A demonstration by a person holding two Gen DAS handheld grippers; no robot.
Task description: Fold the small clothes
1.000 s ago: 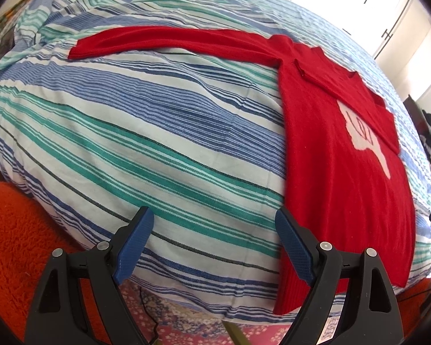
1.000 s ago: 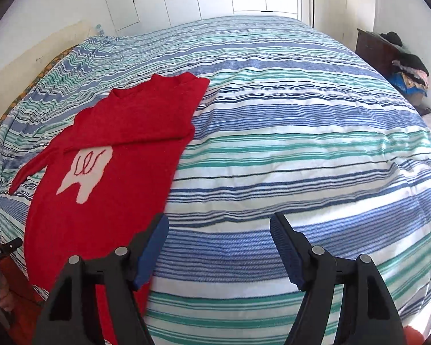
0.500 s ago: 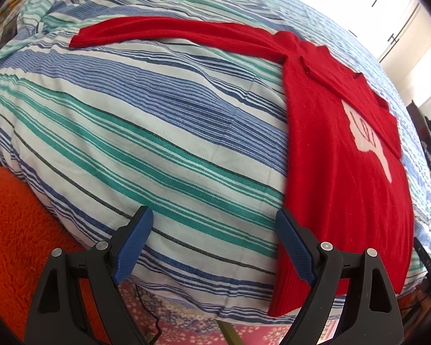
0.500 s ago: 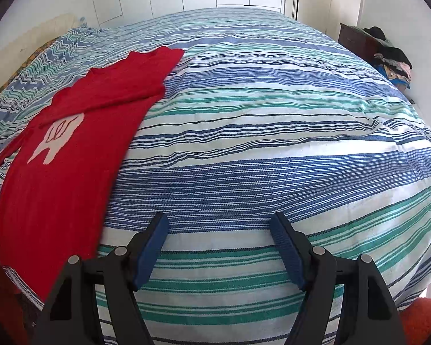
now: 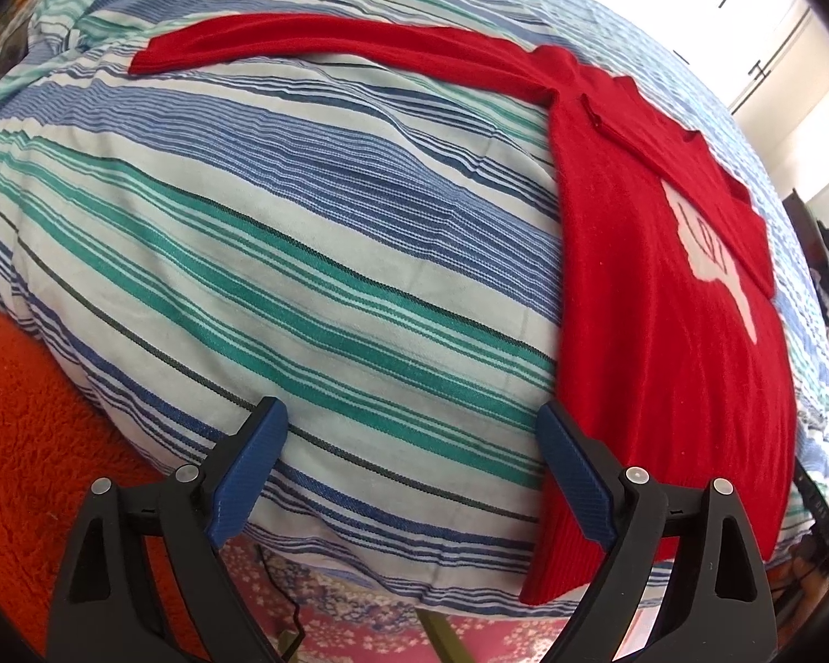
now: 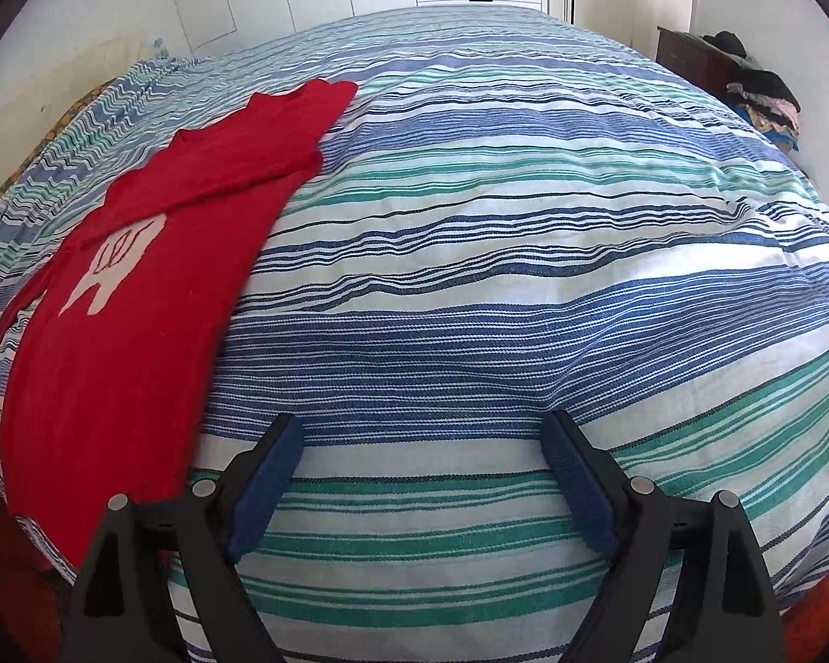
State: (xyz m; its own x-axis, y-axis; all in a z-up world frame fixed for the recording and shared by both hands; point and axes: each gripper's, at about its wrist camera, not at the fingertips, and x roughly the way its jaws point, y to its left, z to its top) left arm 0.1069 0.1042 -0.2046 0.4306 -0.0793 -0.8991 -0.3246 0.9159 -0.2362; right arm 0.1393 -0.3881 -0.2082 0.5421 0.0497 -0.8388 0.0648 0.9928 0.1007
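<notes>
Sweater (image 5: 663,298) sits right of my left gripper (image 5: 412,442), whose jaws are spread wide with nothing between them. Its right finger (image 5: 575,475) overlaps the sweater's hem edge in view; I can't tell if it touches. Hem hangs over the bed edge. Body lies flat on the striped bedspread (image 5: 304,232), white motif (image 5: 707,254) facing up, one sleeve (image 5: 331,44) stretched out straight to the far left, the other folded across the chest.

My right gripper (image 6: 423,453) is also spread wide and empty, over bare bedspread (image 6: 525,276). From here the sweater (image 6: 138,287) is off to the left, apart from both fingers. Orange rug (image 5: 22,442) below the bed edge; clothes pile (image 6: 762,94) on a dark cabinet at far right.
</notes>
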